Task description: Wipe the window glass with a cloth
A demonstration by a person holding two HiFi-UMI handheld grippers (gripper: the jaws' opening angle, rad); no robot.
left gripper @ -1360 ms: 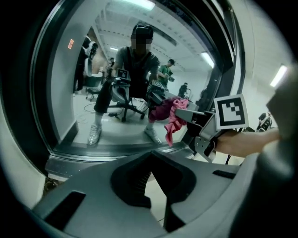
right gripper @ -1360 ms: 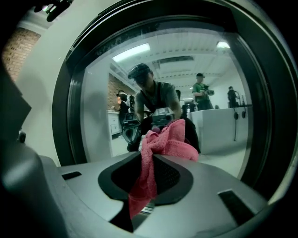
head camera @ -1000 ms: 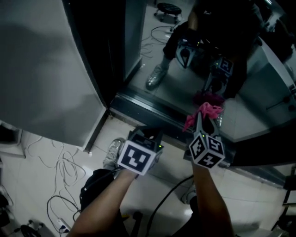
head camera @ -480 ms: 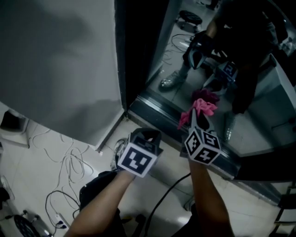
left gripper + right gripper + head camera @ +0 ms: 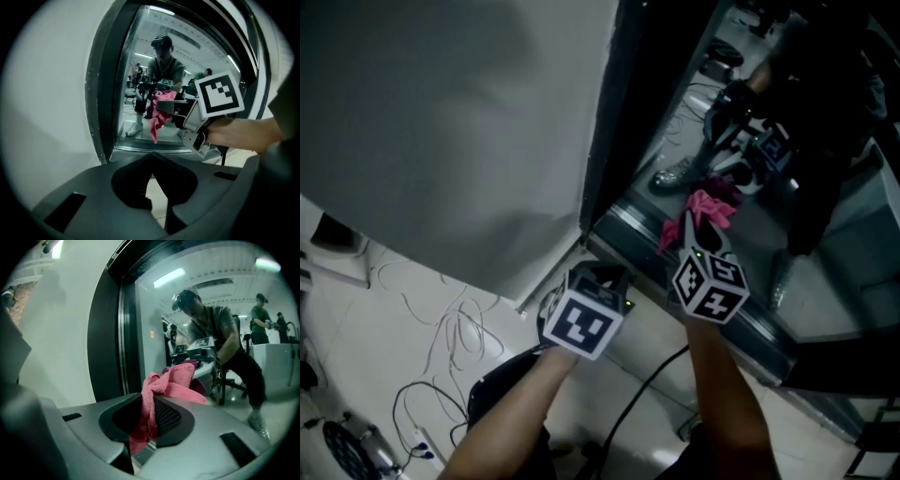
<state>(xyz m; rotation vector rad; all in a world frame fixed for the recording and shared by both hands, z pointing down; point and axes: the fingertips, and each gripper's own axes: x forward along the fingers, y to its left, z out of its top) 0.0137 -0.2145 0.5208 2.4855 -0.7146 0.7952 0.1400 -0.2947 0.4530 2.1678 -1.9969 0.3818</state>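
A pink cloth [image 5: 705, 211] sticks out of my right gripper [image 5: 698, 234], which is shut on it and holds it at the lower part of the window glass [image 5: 834, 197]. In the right gripper view the cloth [image 5: 166, 383] bunches between the jaws of the right gripper [image 5: 149, 401], with the glass [image 5: 154, 319] just beyond. My left gripper [image 5: 598, 277] hangs lower and to the left, by the bottom frame, shut with nothing in it. Its own view shows its jaw tips [image 5: 153, 153] together, and the cloth [image 5: 158, 117] ahead. The glass mirrors the person and both grippers.
A dark window frame [image 5: 614, 141] stands between the glass and a grey wall panel [image 5: 441, 122] at left. A metal sill [image 5: 722, 305] runs along the bottom. Loose cables [image 5: 441, 328] lie on the tiled floor, and a black cable [image 5: 647, 375] hangs under my right arm.
The head view has swung left, so the window frame now sits further right. The right gripper has stayed against the lower glass with the cloth. The left gripper has hardly moved.
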